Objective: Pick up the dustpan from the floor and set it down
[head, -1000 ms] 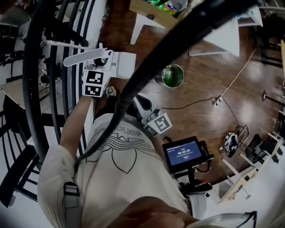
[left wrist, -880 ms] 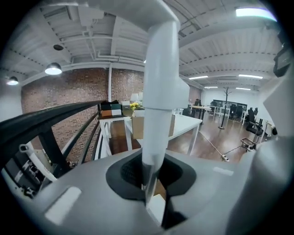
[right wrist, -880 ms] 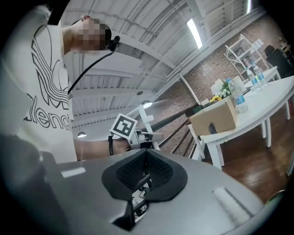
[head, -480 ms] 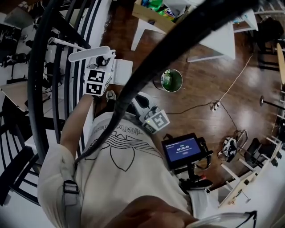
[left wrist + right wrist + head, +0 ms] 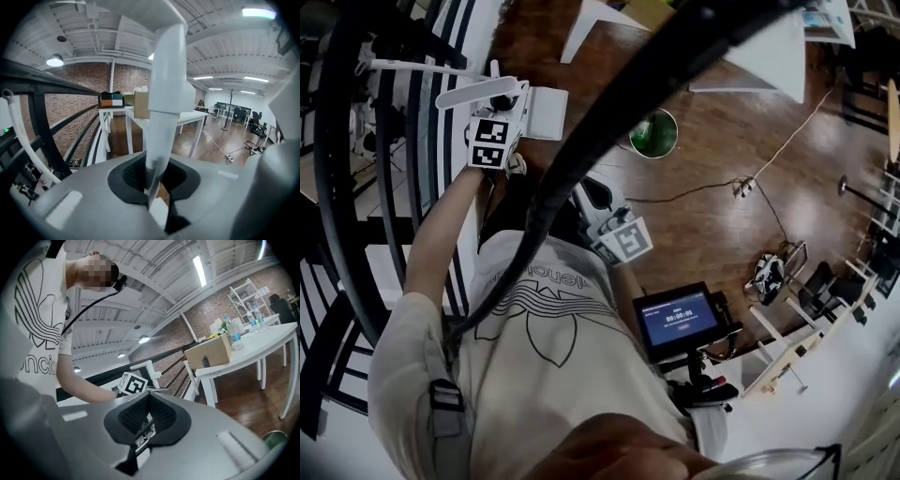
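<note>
In the head view the white dustpan [image 5: 546, 112] hangs beside the black railing, its long white handle [image 5: 478, 93] lying across the left gripper [image 5: 508, 111]. From the left gripper view the handle [image 5: 165, 93] rises straight up out of the jaws, and the left gripper [image 5: 154, 190] is shut on it. Lower down, close to the person's body, is the right gripper [image 5: 598, 208] with its marker cube [image 5: 625, 240]. The right gripper view has the right gripper [image 5: 142, 434] with its pads together and nothing held; the left gripper's cube [image 5: 131, 383] lies beyond it.
A black stair railing [image 5: 356, 187] runs down the left side. A green bucket [image 5: 654, 133] stands on the wooden floor, with a cable and power strip [image 5: 741, 187] to its right. White tables [image 5: 769, 56] stand beyond, one bearing a cardboard box [image 5: 208, 355]. A screen device [image 5: 680, 321] hangs at the person's waist.
The left gripper has sunk with the dustpan still in it and looks smaller in the head view. The right gripper has hardly shifted. The head camera has tilted a little.
</note>
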`<state>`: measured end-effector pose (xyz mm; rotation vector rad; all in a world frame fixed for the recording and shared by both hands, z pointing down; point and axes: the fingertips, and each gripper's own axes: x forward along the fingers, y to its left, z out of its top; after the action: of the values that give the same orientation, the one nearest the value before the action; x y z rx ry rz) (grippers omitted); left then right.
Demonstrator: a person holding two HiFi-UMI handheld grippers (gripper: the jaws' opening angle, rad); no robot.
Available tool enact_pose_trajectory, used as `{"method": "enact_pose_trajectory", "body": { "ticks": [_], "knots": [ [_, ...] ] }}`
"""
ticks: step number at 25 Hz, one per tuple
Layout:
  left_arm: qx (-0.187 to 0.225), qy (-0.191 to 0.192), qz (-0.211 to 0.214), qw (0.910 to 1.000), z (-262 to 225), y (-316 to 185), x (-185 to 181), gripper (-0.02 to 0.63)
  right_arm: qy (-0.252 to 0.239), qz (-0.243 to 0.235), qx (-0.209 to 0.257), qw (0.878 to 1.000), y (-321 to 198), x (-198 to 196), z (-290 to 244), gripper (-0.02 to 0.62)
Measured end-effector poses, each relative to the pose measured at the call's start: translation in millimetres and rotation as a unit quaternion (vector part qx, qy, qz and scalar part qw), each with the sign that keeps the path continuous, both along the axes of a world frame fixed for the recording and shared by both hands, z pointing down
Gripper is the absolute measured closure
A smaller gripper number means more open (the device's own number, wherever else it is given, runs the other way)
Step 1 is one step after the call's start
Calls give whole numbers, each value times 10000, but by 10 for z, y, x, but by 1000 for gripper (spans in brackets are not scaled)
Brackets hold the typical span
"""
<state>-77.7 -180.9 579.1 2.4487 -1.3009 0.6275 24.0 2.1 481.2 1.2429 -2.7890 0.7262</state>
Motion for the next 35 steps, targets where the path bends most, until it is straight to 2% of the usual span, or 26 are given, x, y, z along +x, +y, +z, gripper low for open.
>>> {"method": "enact_pose_trajectory", "body": {
  "ticks": [5, 10, 14, 15, 16, 17, 19, 22, 23, 24, 25, 26, 28, 30, 32, 35],
  "knots": [
    [-177, -142, -27, 9997, 498, -98, 121, 538, 29, 92, -125, 9999, 47, 91, 91, 592],
    [-512, -418, 332, 9973, 1004, -22, 274, 538, 119, 81, -277, 9995, 202, 98, 153, 592],
    [-539, -409, 454, 9967, 1148, -106, 306, 520, 83, 125, -394, 9991, 157, 128, 176, 592],
    [-579, -431, 399, 9966, 1152, -135, 291, 426, 76, 131, -375, 9992, 152, 139, 182, 592],
    [-601, -489, 305, 9965, 1147, -155, 256, 301, 83, 129, -342, 9993, 153, 150, 195, 592],
    [-581, -581, 158, 9965, 1124, -161, 194, 261, 102, 115, -306, 9994, 159, 159, 217, 592],
    [-434, -772, -239, 9958, 1018, -110, -1, 244, 111, 52, -278, 9995, 163, 145, 245, 592],
    [-241, -817, -823, 9930, 812, 160, -323, 235, 89, -7, -201, 9998, 122, 91, 201, 592],
    [-192, -792, -948, 9922, 715, 308, -415, 244, 91, -19, -131, 9999, 103, 69, 158, 592],
    [-165, -673, -949, 9931, 580, 482, -457, 397, 112, -30, -22, 9999, 84, 48, 104, 592],
    [-171, -423, -785, 9959, 403, 672, -424, 585, 167, -44, 113, 9998, 67, 31, 51, 594],
    [-203, -92, -501, 9985, 198, 860, -324, 586, 242, -62, 234, 9994, 48, 17, 3, 594],
    [-255, 514, 13, 9983, -211, 1162, -54, 586, 282, -73, 426, 9987, -10, -2, -107, 595],
    [-201, 928, 248, 9952, -544, 1289, 168, 586, 238, -73, 655, 9975, -93, 1, -176, 595],
    [-30, 1102, 404, 9931, -777, 1319, 323, 586, 240, -92, 839, 9961, -151, -16, -231, 595],
    [379, 1139, 497, 9915, -1057, 1337, 434, 586, 259, -98, 956, 9950, -168, -60, -334, 595]
  ]
}}
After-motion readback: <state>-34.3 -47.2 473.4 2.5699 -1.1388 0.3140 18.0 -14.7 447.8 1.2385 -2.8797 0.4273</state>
